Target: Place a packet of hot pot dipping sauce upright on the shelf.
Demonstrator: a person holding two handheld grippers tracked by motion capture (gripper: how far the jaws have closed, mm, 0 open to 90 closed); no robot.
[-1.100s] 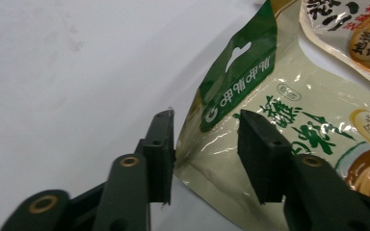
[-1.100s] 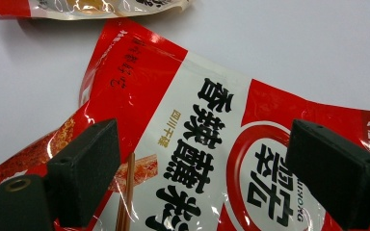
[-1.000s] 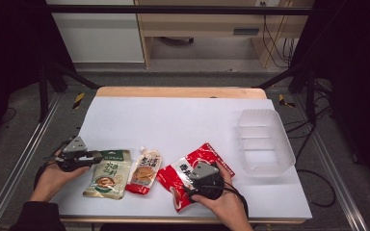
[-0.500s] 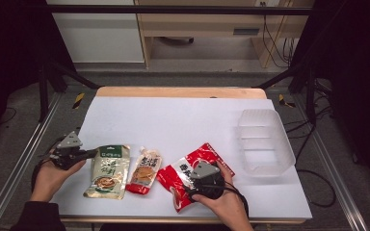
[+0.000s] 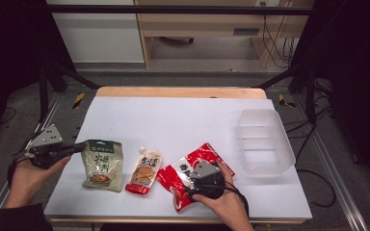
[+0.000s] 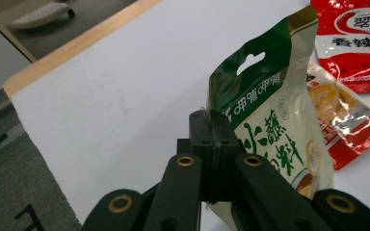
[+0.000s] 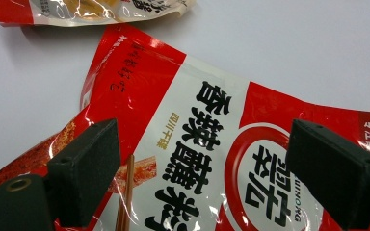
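A green and cream snack pouch [image 5: 102, 164] lies at the table's front left. My left gripper [image 5: 79, 147] is shut on its top left corner. In the left gripper view the closed jaws pinch the edge of the green pouch [image 6: 265, 120], which tilts up from the table. A small orange and red pouch [image 5: 144, 171] lies just right of it. My right gripper [image 5: 200, 179] rests low over a red pouch [image 5: 173, 174]. In the right gripper view the right gripper [image 7: 207, 178] stands open, its pads spread over the red pouch [image 7: 212, 120] without pinching it.
A clear plastic container [image 5: 265, 139] stands at the table's right side. The white table top [image 5: 183, 115] has bare room at the back and middle. Its wooden far edge [image 5: 178, 91] and metal side rails border it.
My left hand has risen and drawn left with the green pouch's corner in its jaws, so the pouch's top has lifted and shifted left. The right hand has kept still.
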